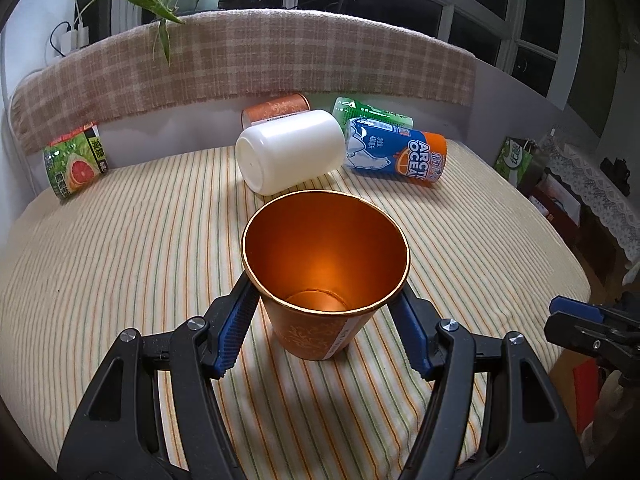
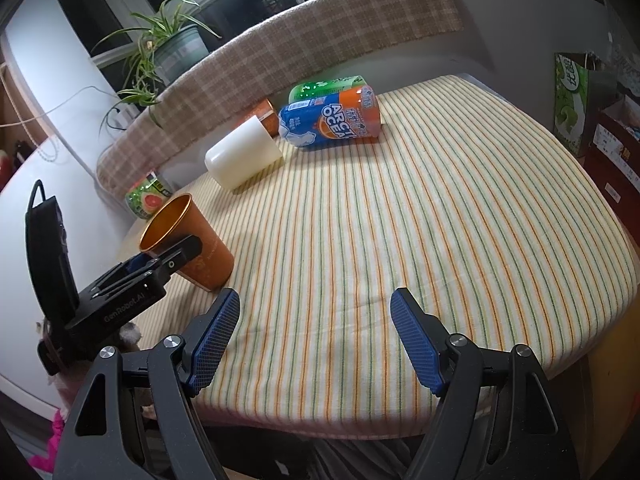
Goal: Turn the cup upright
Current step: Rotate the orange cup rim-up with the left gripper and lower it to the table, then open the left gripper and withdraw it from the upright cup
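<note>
An orange cup [image 1: 320,312] with a gold rim stands mouth-up on the striped tablecloth [image 1: 120,264], tilted a little in the right wrist view [image 2: 200,252]. My left gripper [image 1: 325,292] is shut on it, blue pads against both sides just under the rim; the left gripper also shows in the right wrist view [image 2: 160,256]. My right gripper [image 2: 316,320] is open and empty near the table's front edge; it also shows at the right edge of the left wrist view [image 1: 576,320].
Behind the orange cup, a white cup [image 1: 290,156], a blue-orange Arctic Ocean cup [image 1: 396,154], a green cup [image 1: 368,114] and another orange cup [image 1: 276,110] lie on their sides. A grapefruit-print cup [image 1: 76,160] lies at far left. A plaid-covered backrest [image 1: 256,60] borders the table.
</note>
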The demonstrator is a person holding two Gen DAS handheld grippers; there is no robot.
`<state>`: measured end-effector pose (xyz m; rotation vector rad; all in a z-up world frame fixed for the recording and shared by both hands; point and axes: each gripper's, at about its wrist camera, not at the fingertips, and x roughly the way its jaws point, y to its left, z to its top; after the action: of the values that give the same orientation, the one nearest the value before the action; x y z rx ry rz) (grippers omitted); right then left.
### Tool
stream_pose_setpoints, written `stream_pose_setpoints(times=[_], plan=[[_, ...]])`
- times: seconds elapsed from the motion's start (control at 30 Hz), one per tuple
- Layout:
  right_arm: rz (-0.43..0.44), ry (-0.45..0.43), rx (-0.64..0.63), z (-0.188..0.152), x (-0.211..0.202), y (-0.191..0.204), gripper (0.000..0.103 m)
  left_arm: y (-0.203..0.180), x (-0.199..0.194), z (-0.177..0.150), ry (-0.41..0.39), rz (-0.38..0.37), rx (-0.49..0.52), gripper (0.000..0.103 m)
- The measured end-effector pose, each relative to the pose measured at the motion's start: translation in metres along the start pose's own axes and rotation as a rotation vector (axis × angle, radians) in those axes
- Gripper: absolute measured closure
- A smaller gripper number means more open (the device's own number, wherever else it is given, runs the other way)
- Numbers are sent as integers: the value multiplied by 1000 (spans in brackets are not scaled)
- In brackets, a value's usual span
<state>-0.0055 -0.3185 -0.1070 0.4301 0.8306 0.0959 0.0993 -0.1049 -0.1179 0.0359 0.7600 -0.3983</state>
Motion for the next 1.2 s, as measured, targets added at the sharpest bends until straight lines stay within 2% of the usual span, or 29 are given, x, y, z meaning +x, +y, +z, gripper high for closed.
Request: stream_pose_setpoints(times=[0.13,0.2,0.43,0.77,1.0,1.2], plan=[[0,-2,-4,0,0,1,25,2,2,-2,12,-15,-6,34],[0,-3,-5,0,-1,1,25,3,2,-3,15,-17,-11,29],[0,-3,-8,1,-1,2,25,6,3,-7,33,-24,-27,21],[-10,-45,-62,4,-10,17,25,21,-8,-20,58,-10,-61,21],[-13,-76,-132,7,-12,36,25,37,-34,-27,20,47,-72,20],[-3,-120,-201,12,-14,59,25,46,-63,-25,-64,108,-104,20]])
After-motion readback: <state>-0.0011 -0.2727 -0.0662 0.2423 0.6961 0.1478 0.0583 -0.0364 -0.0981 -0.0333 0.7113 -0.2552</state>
